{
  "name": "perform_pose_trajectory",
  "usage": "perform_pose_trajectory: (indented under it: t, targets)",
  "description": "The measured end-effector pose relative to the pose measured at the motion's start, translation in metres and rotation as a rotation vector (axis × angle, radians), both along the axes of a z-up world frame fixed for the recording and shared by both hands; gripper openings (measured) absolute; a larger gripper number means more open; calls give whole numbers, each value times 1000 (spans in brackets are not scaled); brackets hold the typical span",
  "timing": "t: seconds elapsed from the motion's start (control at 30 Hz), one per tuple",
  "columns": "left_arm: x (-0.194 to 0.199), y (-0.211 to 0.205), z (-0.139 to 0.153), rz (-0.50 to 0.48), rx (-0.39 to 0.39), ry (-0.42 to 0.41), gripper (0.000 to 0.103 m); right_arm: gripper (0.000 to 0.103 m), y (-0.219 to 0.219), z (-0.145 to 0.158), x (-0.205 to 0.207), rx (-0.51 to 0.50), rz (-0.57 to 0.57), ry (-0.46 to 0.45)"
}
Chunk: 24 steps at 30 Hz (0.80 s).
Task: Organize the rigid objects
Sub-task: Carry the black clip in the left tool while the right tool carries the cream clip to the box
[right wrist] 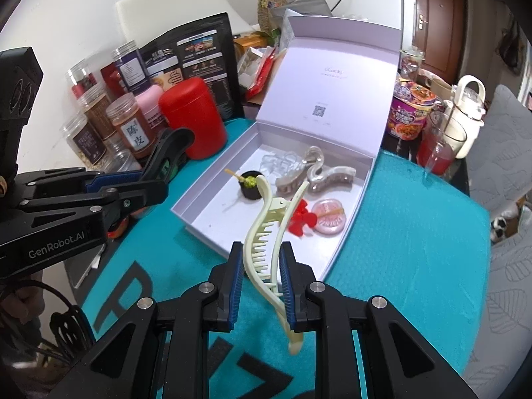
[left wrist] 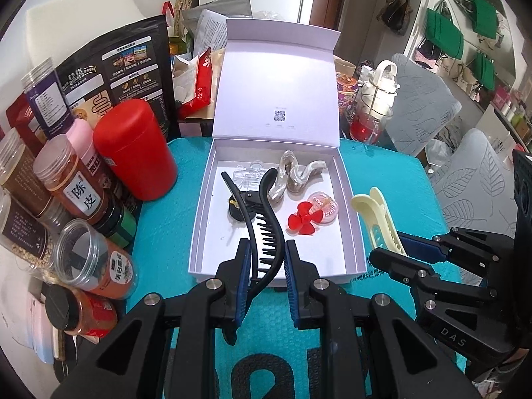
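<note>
An open white box (left wrist: 360,232) (right wrist: 345,232) stands on the teal mat. It holds a clear clip (left wrist: 247,174), a pearly wavy clip (left wrist: 296,173) (right wrist: 316,173), a red flower clip (left wrist: 304,222) (right wrist: 301,221), a pink round piece (left wrist: 324,207) (right wrist: 329,221) and a small black pot (right wrist: 251,186). My left gripper (left wrist: 266,259) is shut on a black claw hair clip (left wrist: 266,212) over the box's near edge; it shows at the left of the right wrist view (right wrist: 173,153). My right gripper (right wrist: 259,259) is shut on a cream claw hair clip (right wrist: 266,232) (left wrist: 379,219) just outside the box's right wall.
Spice jars (left wrist: 71,179), a red canister (left wrist: 136,149) (right wrist: 193,123) and a black pouch (left wrist: 126,66) crowd the left side. A glass with red drink (right wrist: 439,146) (left wrist: 369,113), a cream kettle (right wrist: 465,113) and a noodle cup (right wrist: 409,109) stand behind right. Teal mat (right wrist: 415,232) lies right of the box.
</note>
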<state>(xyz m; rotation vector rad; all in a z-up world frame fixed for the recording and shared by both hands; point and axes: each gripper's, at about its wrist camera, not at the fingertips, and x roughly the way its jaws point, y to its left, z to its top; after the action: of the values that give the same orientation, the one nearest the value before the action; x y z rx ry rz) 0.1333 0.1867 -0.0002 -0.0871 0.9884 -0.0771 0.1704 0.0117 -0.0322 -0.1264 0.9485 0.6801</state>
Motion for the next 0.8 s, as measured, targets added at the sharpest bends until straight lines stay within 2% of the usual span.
perform_pose_trajectory:
  t: [0.43, 0.8]
  targets:
    - [59, -6, -27, -3, -7, 40, 20, 21, -4, -29, 62, 19, -28, 26]
    - [99, -7, -42, 5, -10, 18, 20, 21, 2, -48, 102, 17, -14, 22]
